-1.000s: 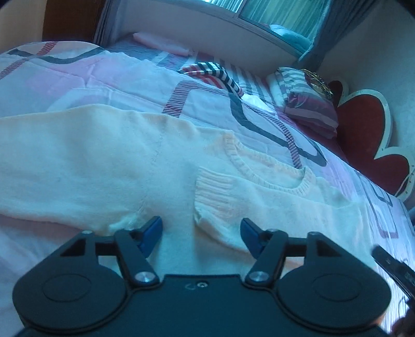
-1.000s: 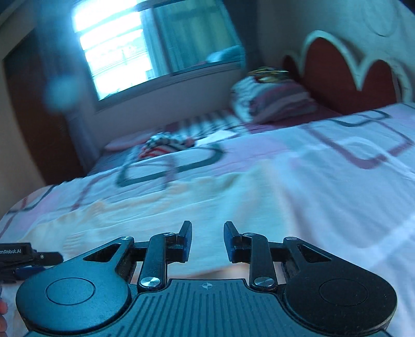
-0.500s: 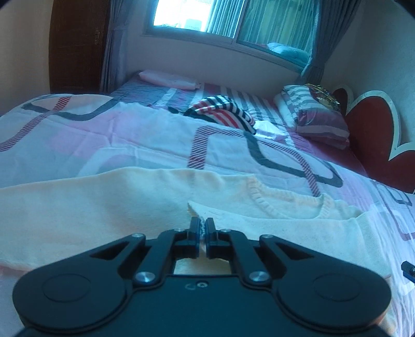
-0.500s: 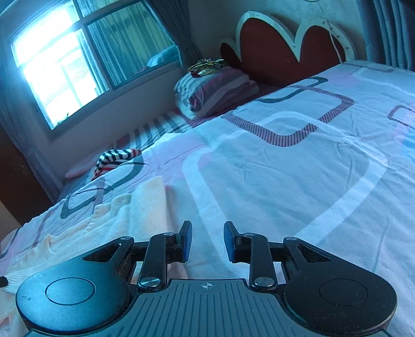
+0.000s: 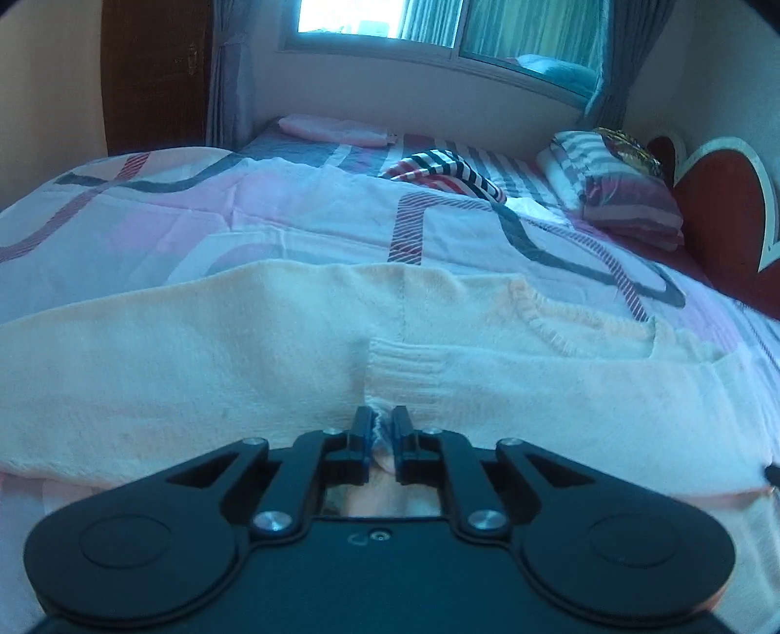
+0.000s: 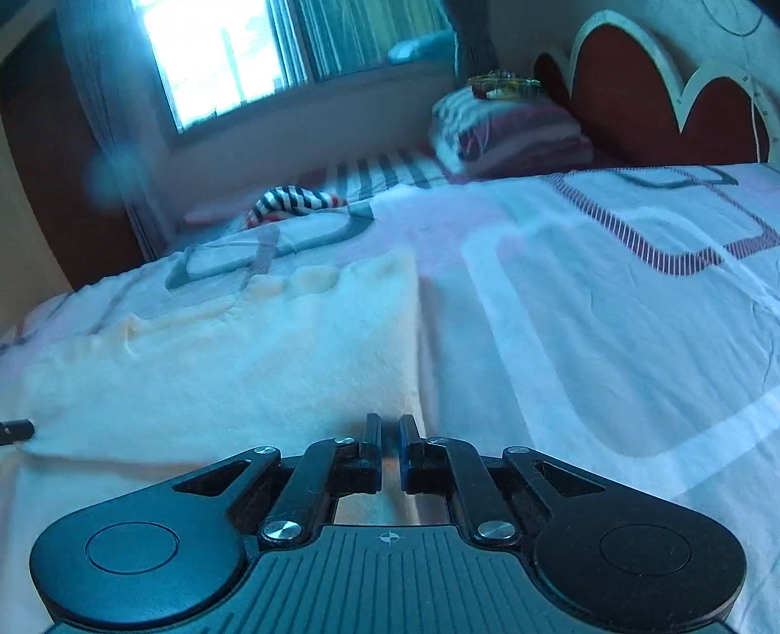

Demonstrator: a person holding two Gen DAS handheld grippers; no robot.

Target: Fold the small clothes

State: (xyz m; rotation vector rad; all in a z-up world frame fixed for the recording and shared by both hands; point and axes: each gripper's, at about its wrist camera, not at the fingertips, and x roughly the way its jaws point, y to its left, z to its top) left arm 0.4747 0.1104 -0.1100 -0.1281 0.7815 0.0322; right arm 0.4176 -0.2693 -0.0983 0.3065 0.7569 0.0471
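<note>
The bed, covered by a sheet patterned in pink, white and dark bands, stretches ahead of both claws up to the wall under the window. Across it, right in front of the left claw, lies the cream knitted sweater, spread flat with its ribbed neckline ahead and to the right of the claw. A sleeve is folded over the body, its ribbed cuff just beyond the fingertips. The left claw's jaws have just been opening a little from a tight close; they stand narrow, with a pinch of the cuff's edge bunched between the pads.

In the right wrist view the sweater fills the area ahead and left of the right claw, its straight side edge running away from just right of the fingertips. This claw's jaws have just been closing and are now nearly together over the sweater's near edge; whether cloth is actually caught between them I cannot tell.

Far ahead rest a striped pillow, a red headboard to its right, and a crumpled striped garment.
</note>
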